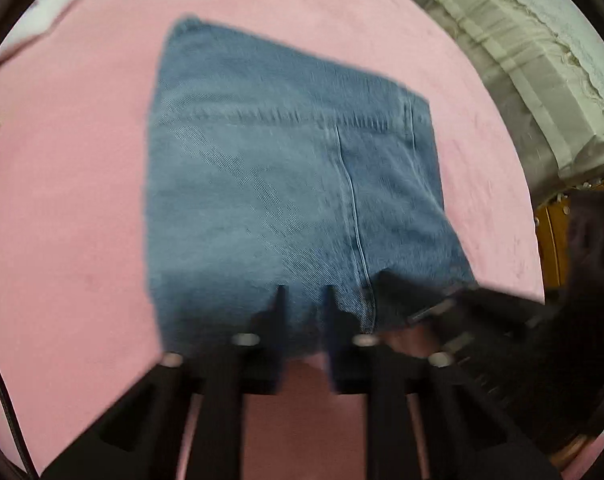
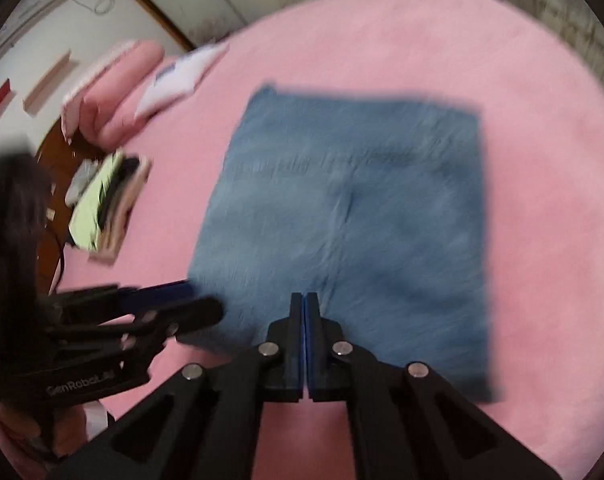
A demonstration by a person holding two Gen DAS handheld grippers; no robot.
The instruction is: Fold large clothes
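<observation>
Folded blue jeans (image 1: 285,184) lie flat as a rectangle on the pink bed cover (image 1: 69,208); they also show in the right wrist view (image 2: 350,216). My left gripper (image 1: 304,292) is open, its fingertips just above the near edge of the jeans, nothing between them. It shows from the side in the right wrist view (image 2: 199,300). My right gripper (image 2: 305,298) is shut and empty, over the near edge of the jeans. It enters the left wrist view (image 1: 386,280) from the right. Both frames are motion-blurred.
Pink pillows (image 2: 113,92) and a white package (image 2: 177,76) lie at the bed's far left. A stack of books and papers (image 2: 101,204) sits near the left edge. White curtains (image 1: 522,64) hang beyond the bed's right side.
</observation>
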